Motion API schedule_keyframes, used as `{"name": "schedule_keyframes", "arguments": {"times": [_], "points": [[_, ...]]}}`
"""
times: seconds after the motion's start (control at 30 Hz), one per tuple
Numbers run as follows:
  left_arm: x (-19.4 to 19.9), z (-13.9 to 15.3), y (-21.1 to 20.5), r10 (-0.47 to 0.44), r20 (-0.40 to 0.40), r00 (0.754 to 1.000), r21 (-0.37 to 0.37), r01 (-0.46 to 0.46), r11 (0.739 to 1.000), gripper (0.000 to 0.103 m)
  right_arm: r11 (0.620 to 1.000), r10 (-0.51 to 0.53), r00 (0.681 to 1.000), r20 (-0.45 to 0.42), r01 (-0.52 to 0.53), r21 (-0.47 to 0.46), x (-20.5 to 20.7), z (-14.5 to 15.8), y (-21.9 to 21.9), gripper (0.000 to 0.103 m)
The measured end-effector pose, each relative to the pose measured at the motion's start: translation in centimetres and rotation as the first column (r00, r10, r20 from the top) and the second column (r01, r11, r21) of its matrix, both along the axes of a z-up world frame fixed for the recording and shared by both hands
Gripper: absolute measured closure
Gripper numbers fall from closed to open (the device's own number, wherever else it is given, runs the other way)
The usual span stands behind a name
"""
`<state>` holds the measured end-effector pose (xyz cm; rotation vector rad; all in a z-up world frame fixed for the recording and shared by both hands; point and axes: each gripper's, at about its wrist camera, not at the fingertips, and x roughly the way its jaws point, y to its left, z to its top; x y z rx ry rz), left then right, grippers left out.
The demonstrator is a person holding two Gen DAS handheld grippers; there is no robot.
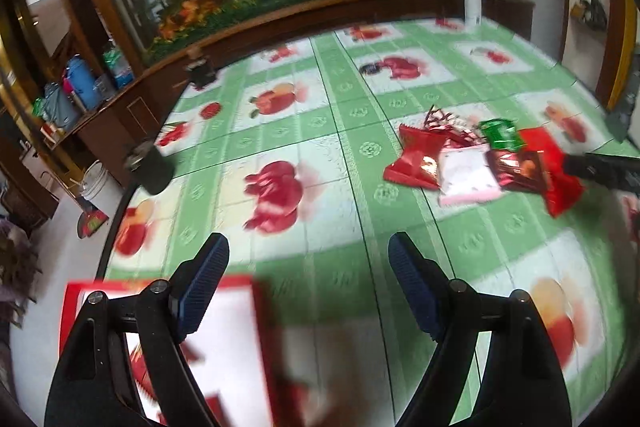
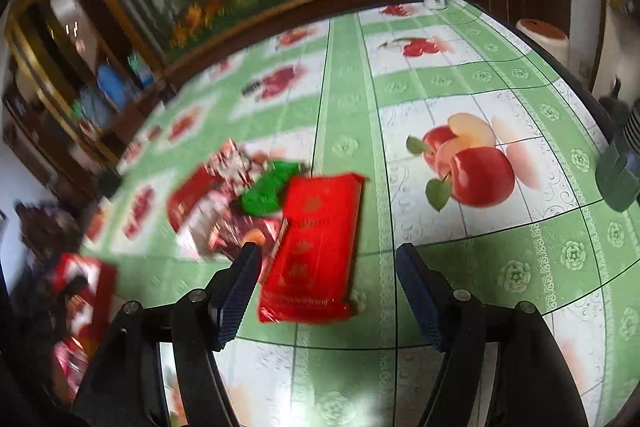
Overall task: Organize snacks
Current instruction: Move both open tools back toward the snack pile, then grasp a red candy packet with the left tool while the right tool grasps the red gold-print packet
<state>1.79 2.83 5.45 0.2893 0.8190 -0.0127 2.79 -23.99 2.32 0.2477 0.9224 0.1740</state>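
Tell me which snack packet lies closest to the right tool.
The flat red packet: it lies apart from the heap, right ahead of the open right tool, while the green packet and the rest lie farther back.

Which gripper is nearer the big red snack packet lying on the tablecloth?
Right. The right gripper hovers open over the red packet; the left gripper is well back from it, beside the red box.
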Motion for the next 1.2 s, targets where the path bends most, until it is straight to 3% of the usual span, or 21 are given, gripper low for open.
{"name": "schedule_keyframes", "arguments": {"times": [0.23, 0.47, 0.57, 0.67, 0.77, 0.87, 0.9, 0.93, 0.97, 1.0, 1.03, 1.07, 1.2], "points": [[5.3, -1.1, -2.4, -0.027, -0.025, 0.999, 0.011, 0.028, 1.0, 0.021, 0.994, 0.034, 0.999, -0.034, -0.037, -0.1, 0.0, -1.3, 2.2, 0.031], [8.0, -2.4, -6.1, -0.108, -0.069, 0.992, 0.008, 0.109, 0.994, 0.02, 0.949, 0.049, 0.999, -0.007, -0.049, -0.312, -0.2, -1.9, 4.3, 0.024], [8.7, -2.8, -7.0, -0.139, -0.087, 0.986, -0.02, 0.138, 0.99, 0.021, 0.958, -0.013, 1.0, -0.024, 0.005, -0.286, 0.3, -1.9, 2.7, 0.022], [9.4, -3.7, -7.8, -0.149, -0.125, 0.981, -0.012, 0.149, 0.989, 0.02, 0.955, -0.08, 0.997, -0.02, 0.071, -0.287, 0.5, -1.7, 1.3, 0.03], [10.4, -4.1, -7.3, -0.147, -0.156, 0.977, -0.088, 0.135, 0.987, 0.02, 0.953, -0.082, 0.997, -0.015, 0.074, -0.292, 0.4, -1.6, 1.2, 0.035], [10.7, -4.3, -6.7, -0.141, -0.169, 0.976, -0.154, 0.115, 0.981, 0.02, 0.954, -0.078, 0.997, -0.01, 0.071, -0.29, 0.6, -1.6, 1.1, 0.032], [10.7, -4.4, -6.6, -0.143, -0.166, 0.976, -0.165, 0.116, 0.98, 0.02, 0.953, -0.082, 0.997, -0.009, 0.076, -0.295, 0.8, -1.7, 1.1, 0.025], [10.5, -4.5, -6.6, -0.147, -0.161, 0.976, -0.168, 0.119, 0.978, 0.023, 0.953, -0.089, 0.996, -0.006, 0.084, -0.291, 0.8, -1.8, 0.9, 0.022], [10.4, -4.5, -6.6, -0.155, -0.156, 0.976, -0.177, 0.127, 0.976, 0.035, 0.953, -0.087, 0.996, -0.003, 0.083, -0.291, 1.0, -1.8, 0.8, 0.022], [10.0, -4.4, -6.7, -0.17, -0.152, 0.974, -0.197, 0.138, 0.971, 0.042, 0.953, -0.081, 0.997, 0.0, 0.077, -0.293, 1.0, -1.7, 0.9, 0.028], [9.8, -4.3, -6.8, -0.178, -0.152, 0.972, -0.206, 0.145, 0.968, 0.058, 0.953, -0.076, 0.997, 0.01, 0.075, -0.292, 0.9, -1.6, 1.1, 0.044], [9.6, -4.2, -6.9, -0.186, -0.153, 0.971, -0.208, 0.152, 0.966, 0.068, 0.953, -0.064, 0.998, 0.018, 0.066, -0.296, 0.8, -1.5, 1.3, 0.049], [8.2, -4.1, -6.8, -0.201, -0.152, 0.968, -0.194, 0.17, 0.966, 0.069, 0.957, -0.057, 0.998, 0.012, 0.058, -0.284, 0.8, -1.4, 1.1, 0.053]]}}
